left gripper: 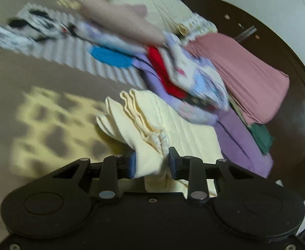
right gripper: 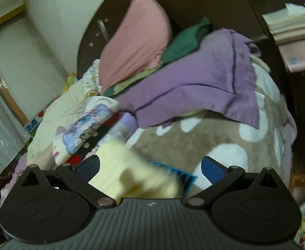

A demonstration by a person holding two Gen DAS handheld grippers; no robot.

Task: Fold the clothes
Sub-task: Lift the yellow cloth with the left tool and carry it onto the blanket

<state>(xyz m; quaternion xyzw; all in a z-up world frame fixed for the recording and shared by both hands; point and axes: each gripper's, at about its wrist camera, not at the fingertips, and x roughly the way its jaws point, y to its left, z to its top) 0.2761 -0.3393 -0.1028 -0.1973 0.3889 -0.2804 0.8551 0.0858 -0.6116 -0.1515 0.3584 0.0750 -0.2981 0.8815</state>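
Note:
A cream-coloured garment (left gripper: pixel 152 123) with a ruffled edge lies folded over on the brown patterned blanket (left gripper: pixel 27 87). My left gripper (left gripper: pixel 152 163) is shut on a bunched corner of it. In the right wrist view the same cream garment (right gripper: pixel 131 173) shows blurred between the jaws of my right gripper (right gripper: pixel 150 166), which stand wide open; whether the cloth touches them is unclear. A blue bristly object (right gripper: pixel 181 176) lies partly under the cream cloth.
A pile of clothes sits beyond: a pink garment (left gripper: pixel 242 77), purple cloth (left gripper: pixel 242 141), red (left gripper: pixel 160 68), green (left gripper: pixel 260 135) and a printed piece (left gripper: pixel 194 70). A person's forearm (left gripper: pixel 119 18) reaches across, blurred. A dark wooden headboard (left gripper: pixel 277 41) curves behind. A striped cloth (left gripper: pixel 69 54) lies left.

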